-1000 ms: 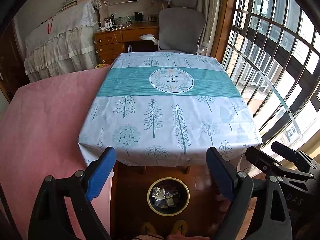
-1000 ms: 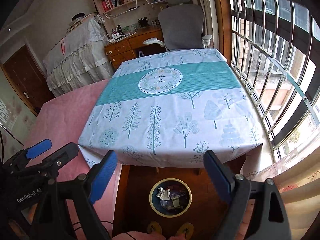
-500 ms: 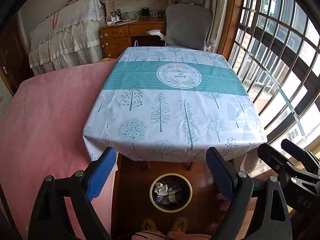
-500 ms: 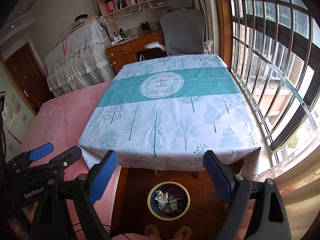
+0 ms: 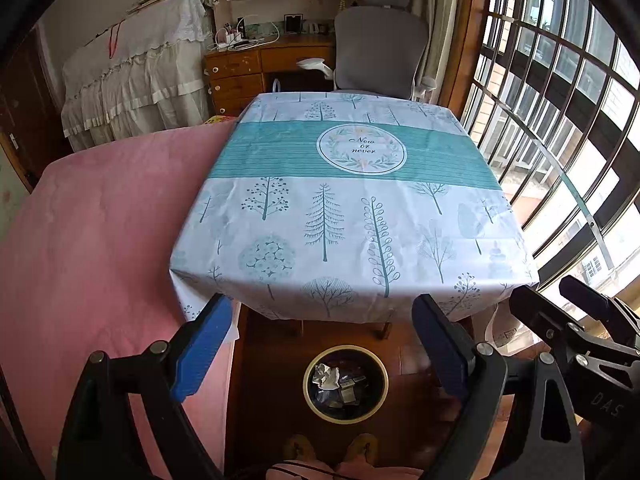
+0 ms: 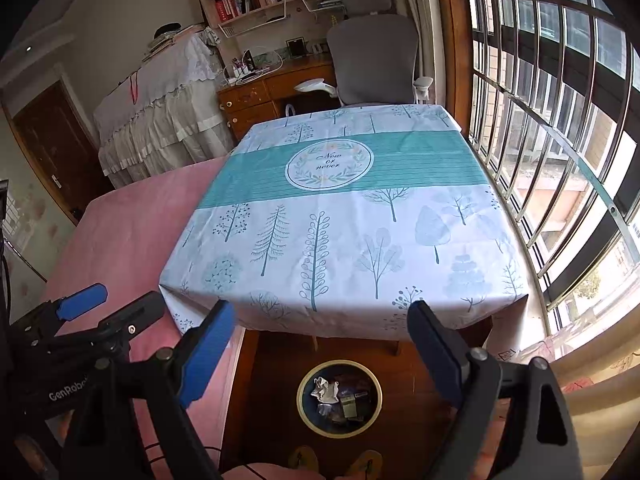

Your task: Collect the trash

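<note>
Below, both hand-held grippers (image 5: 320,344) (image 6: 320,344) gape above the trash bin (image 5: 310,404).

Bin (image 5: 308,400) sitting on floor just before table (image 5: 348,216), trash (image 5: 338,386) lying in it. Bed (image 5: 100,232) lying left of table; chair (image 5: 380,52) and desk (image 5: 256,68) standing behind; window (image 5: 560,120) running along right.

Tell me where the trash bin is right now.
The trash bin sits on the wooden floor below the table's near edge, low and central in both wrist views, just ahead of the person's slippers.
</note>
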Demonstrator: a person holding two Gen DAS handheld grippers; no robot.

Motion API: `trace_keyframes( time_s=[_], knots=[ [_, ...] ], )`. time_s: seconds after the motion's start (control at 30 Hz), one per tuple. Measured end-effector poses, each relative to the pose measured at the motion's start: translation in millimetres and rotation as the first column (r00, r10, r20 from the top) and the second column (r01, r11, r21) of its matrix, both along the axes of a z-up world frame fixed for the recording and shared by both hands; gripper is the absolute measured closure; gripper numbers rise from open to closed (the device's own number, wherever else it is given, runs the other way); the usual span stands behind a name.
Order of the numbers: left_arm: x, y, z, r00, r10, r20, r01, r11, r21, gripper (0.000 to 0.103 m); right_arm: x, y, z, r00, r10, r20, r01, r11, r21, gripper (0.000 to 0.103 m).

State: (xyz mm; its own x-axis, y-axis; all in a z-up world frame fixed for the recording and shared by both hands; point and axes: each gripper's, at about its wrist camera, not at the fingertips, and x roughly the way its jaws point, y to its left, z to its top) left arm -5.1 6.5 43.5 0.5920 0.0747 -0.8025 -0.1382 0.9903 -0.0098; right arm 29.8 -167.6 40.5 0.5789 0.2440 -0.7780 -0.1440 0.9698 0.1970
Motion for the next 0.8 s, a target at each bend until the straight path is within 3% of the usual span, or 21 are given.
trace_keyframes(
  time_s=[0.8],
  knots=[
    [-7, 1, -6, 1.0, 0.004, -0.013, -0.004, 1.0, 0.004, 0.013, 6, -4, -12, 0.999, 0.023, -0.039, -0.023, 1.0, 0.02, 0.014]
  ],
)
